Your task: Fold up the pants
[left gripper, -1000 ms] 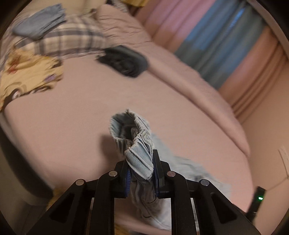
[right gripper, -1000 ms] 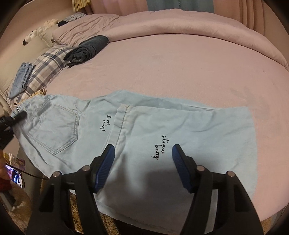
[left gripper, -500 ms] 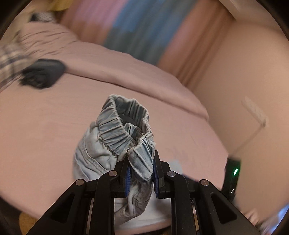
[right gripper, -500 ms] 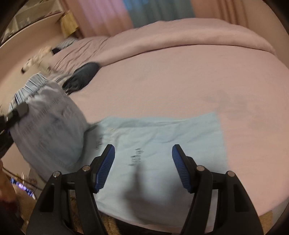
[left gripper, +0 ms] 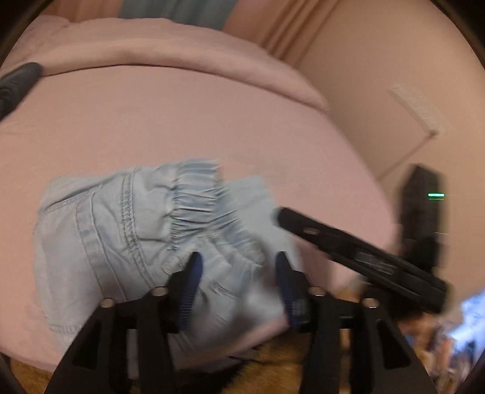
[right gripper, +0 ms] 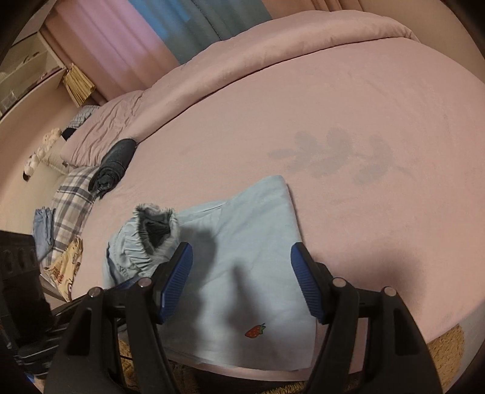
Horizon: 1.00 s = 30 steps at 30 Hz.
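Pants [right gripper: 242, 242]: pale soft denim cloth. Bed sheet [right gripper: 333, 106]: matt pink fabric. Fingers [right gripper: 177, 278]: ribbed blue pads.

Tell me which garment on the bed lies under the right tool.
The light-blue pants with the strawberry, beneath the right tool; the dark rolled garment sits far off by the pillows.

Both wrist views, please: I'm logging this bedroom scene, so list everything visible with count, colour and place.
Pants: one, light blue, folded over near the bed's front edge, bunched waistband at their left end, strawberry print near the front.
Bed: one, pink, fills both views.
Rolled garment: one, dark grey, far left on the bed.
Plaid pillow: one, grey and white, left edge.
Folded denim: one, blue, on the plaid pillow.
Curtains: pink and blue, behind the bed.
Left gripper: black, blue pads, open over the waistband.
Right gripper: black, blue pads, open over the pants.
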Each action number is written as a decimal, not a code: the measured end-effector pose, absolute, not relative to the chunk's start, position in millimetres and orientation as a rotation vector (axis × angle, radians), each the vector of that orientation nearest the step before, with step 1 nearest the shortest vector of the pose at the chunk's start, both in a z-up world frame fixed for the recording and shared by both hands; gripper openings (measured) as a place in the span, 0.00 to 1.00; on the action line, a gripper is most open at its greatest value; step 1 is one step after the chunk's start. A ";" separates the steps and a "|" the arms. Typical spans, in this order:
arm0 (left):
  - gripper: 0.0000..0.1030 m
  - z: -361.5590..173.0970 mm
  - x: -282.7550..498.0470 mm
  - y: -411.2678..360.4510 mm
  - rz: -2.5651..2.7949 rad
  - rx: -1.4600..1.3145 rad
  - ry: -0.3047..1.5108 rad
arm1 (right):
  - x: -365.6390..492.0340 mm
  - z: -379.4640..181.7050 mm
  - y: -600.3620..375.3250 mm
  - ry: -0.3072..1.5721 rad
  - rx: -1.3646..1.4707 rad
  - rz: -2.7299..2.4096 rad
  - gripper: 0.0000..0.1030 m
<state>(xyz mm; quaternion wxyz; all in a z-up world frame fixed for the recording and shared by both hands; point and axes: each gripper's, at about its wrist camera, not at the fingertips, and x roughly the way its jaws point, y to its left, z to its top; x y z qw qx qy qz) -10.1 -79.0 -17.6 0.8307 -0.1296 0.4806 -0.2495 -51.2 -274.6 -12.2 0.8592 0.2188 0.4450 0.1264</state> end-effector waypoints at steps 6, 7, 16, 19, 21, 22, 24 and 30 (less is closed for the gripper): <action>0.73 17.0 -34.0 -53.2 -0.535 -0.291 0.933 | -54.0 -10.1 -263.8 0.937 0.489 0.336 0.67; 0.73 15.9 -33.8 -43.5 -0.448 -0.262 0.940 | -52.7 -12.1 -258.4 0.947 0.484 0.350 0.68; 0.73 -20.4 -28.5 29.8 -0.025 -0.309 1.021 | -36.3 -53.8 -190.5 1.083 0.425 0.494 0.38; 0.73 -25.2 -31.5 36.4 -0.006 -0.338 1.037 | -42.5 -36.6 -192.3 1.034 0.441 0.488 0.29; 0.73 -23.0 -36.4 34.0 -0.020 -0.359 1.033 | -51.3 -12.4 -204.7 0.967 0.513 0.517 0.26; 0.73 -20.2 -38.3 38.0 -0.045 -0.384 1.021 | -57.4 3.1 -211.4 0.912 0.516 0.528 0.26; 0.73 -18.5 -42.2 43.4 -0.121 -0.436 0.993 | -67.6 23.9 -220.6 0.838 0.473 0.482 0.26; 0.73 -35.6 -29.7 13.0 -0.123 -0.342 1.048 | -62.4 -1.2 -243.1 0.952 0.414 0.329 0.29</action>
